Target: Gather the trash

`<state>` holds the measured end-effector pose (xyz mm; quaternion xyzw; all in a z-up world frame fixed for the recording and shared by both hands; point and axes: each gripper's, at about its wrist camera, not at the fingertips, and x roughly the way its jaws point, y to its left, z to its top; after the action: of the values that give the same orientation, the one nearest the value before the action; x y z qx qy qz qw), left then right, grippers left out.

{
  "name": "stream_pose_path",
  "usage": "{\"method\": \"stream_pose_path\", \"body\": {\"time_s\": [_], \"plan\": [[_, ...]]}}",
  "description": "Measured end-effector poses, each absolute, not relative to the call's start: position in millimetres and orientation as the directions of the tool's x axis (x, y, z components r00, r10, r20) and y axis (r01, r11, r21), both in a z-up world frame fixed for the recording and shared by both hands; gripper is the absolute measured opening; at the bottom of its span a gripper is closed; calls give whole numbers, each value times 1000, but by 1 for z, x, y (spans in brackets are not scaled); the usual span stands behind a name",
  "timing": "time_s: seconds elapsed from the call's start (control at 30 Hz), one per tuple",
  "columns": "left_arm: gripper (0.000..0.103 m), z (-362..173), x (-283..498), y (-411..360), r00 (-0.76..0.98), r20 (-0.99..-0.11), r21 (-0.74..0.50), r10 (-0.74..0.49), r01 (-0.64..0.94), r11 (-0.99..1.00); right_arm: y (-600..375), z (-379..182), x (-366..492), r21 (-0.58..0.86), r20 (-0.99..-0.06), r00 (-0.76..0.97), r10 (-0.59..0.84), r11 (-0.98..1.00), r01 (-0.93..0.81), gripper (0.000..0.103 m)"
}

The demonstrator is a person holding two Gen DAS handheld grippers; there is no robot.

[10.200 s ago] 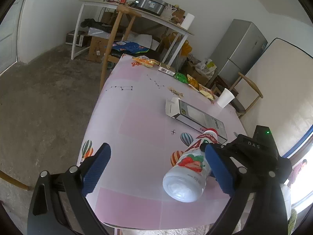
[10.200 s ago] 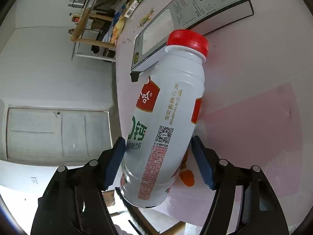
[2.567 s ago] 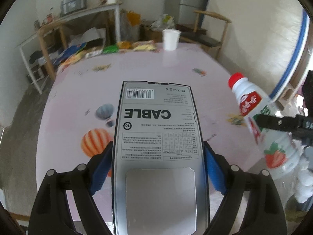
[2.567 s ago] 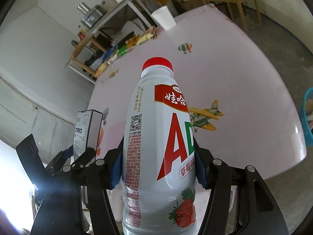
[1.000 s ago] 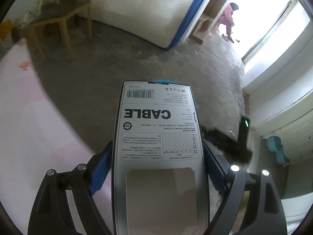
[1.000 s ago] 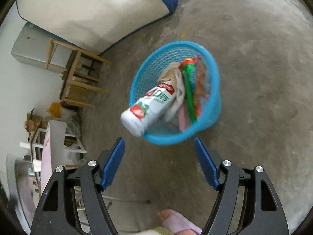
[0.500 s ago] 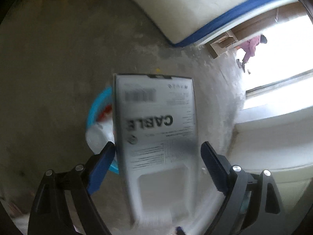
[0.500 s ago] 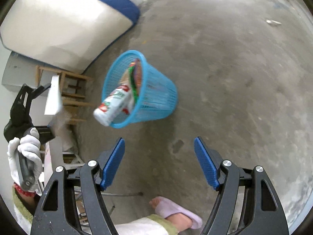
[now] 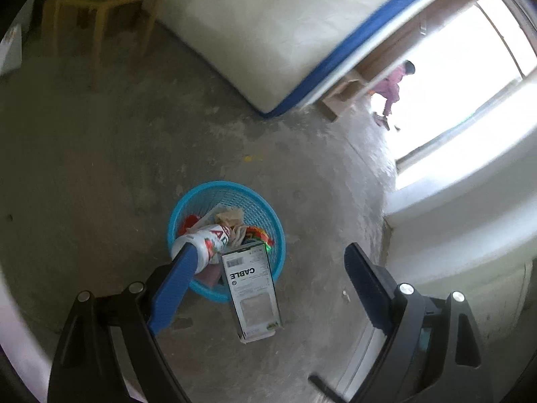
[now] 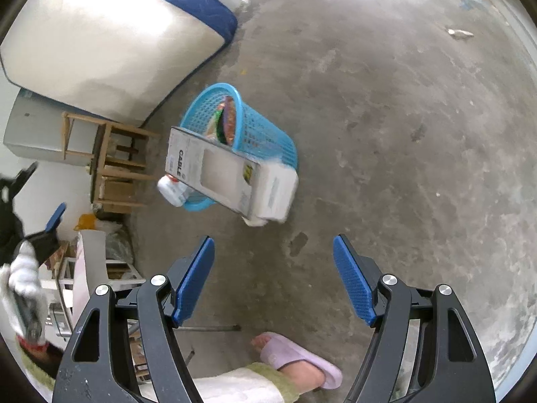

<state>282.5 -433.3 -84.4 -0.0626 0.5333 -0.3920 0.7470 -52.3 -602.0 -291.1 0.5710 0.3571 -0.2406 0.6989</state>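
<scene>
1. My left tool (image 9: pixel 268 288) has its blue pads apart, nothing between them, pointing down at the floor.
2. My right tool (image 10: pixel 273 278) is spread too, empty, bare concrete floor (image 10: pixel 386 100) under it.
3. The cable box (image 9: pixel 252 290) is clear of both tools, tilted, its top end over the rim of the blue basket (image 9: pixel 265 211), lower end hanging outside; I can't tell if it touches the rim.
4. The white drink bottle (image 9: pixel 204 245) lies in the basket on its side, base poking over the rim, beside wrappers.
5. The right view shows the box (image 10: pixel 228 178) blurred in front of the basket (image 10: pixel 265 137).
6. My gloved left hand (image 10: pixel 23 285) shows at the left edge; a foot in a lilac slipper (image 10: pixel 298 359) at the bottom.
7. A mattress (image 9: pixel 268 27) leans near the basket.
</scene>
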Motion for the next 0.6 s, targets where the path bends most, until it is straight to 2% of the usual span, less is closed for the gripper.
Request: {"method": "stream_pose_path", "body": {"time_s": [0.2,0.33,0.4,0.5,0.6], "plan": [[87,-37,238,-344,164,-732,-452,-661,608,653,-596,-304,-40,554,-825,561,69,302,776,70],[87,-25,224,-283,211,-735,-433,-645,585,685,-581,-295,-12,463,-860,509,37,477,747,71],[87,-21,218,-253,249,-727,-430,-640,561,707,-571,-294,2,399,-878,479,9,569,720,79],[87,-18,209,-212,301,-715,-423,-631,533,733,-557,-310,21,307,-909,417,-8,664,682,83],[87,-18,202,-176,337,-706,-424,-623,503,753,-551,-350,35,241,-942,337,1,700,673,85]]}}
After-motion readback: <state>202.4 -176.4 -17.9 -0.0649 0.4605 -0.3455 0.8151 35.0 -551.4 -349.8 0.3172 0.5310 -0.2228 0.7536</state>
